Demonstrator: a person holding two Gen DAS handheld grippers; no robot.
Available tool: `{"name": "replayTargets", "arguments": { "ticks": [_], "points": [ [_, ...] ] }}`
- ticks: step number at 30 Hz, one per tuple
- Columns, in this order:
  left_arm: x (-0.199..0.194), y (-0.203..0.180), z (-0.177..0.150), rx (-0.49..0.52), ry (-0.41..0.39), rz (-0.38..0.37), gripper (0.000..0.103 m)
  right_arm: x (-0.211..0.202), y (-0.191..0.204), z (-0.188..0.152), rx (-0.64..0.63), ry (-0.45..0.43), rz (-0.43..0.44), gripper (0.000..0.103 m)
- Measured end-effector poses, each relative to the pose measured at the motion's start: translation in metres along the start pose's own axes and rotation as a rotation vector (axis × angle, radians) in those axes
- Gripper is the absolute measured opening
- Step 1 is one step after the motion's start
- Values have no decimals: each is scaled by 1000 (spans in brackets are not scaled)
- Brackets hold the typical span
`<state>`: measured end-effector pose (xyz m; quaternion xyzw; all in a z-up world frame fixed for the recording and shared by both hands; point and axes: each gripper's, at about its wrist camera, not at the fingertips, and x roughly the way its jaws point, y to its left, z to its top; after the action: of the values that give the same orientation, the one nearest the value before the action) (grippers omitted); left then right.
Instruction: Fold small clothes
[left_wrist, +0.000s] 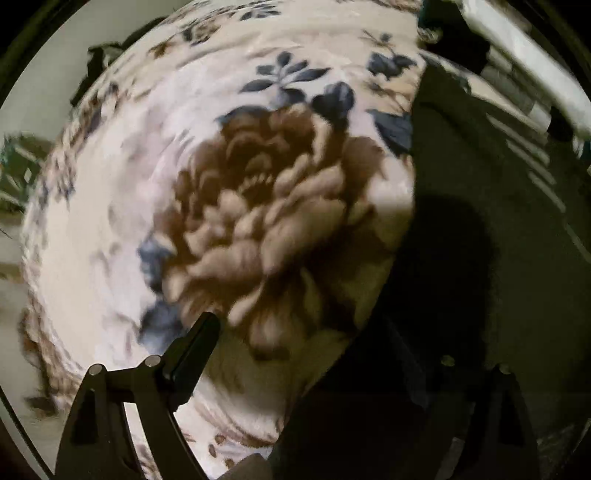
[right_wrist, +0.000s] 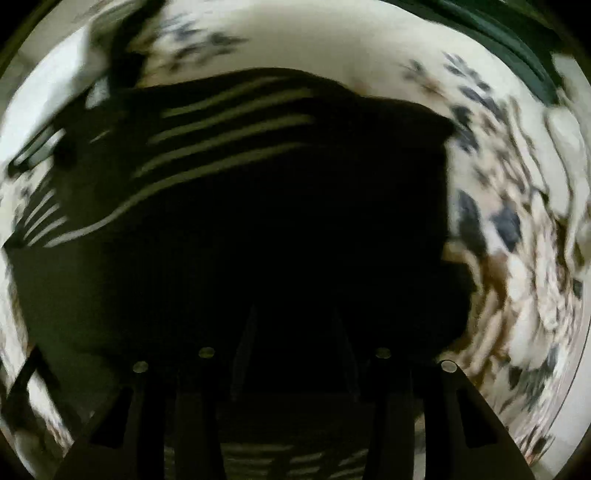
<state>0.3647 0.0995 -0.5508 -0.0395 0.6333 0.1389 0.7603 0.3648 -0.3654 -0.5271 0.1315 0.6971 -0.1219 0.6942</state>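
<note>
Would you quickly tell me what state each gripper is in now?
Left gripper: open, empty, over the floral blanket.
Right gripper: cannot tell; too dark.

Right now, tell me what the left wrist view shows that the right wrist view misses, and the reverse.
Left wrist only: a big brown flower printed on the blanket, sharp enough to read, and the left gripper with its fingers wide over the garment's edge.
Right wrist only: the garment's pale stripes fanned across the dark cloth, and the right gripper directly over it, fingers lost in the dark.
Both: the dark garment lying on the floral blanket.
</note>
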Motion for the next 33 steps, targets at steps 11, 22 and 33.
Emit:
{"name": "replayTargets", "arguments": {
  "ticks": [11,22,33],
  "points": [
    [-82,-19,-14,64,-128,-71,90,-68,-39,-44,117,9,145,72],
    [-139,-134,-130,268,-36,-172,91,-121,-167,-111,97,63,236,85],
    [-143,-312,-352,494,261,-262,91,-88,-237,-81,-77,99,243,85]
  ]
}}
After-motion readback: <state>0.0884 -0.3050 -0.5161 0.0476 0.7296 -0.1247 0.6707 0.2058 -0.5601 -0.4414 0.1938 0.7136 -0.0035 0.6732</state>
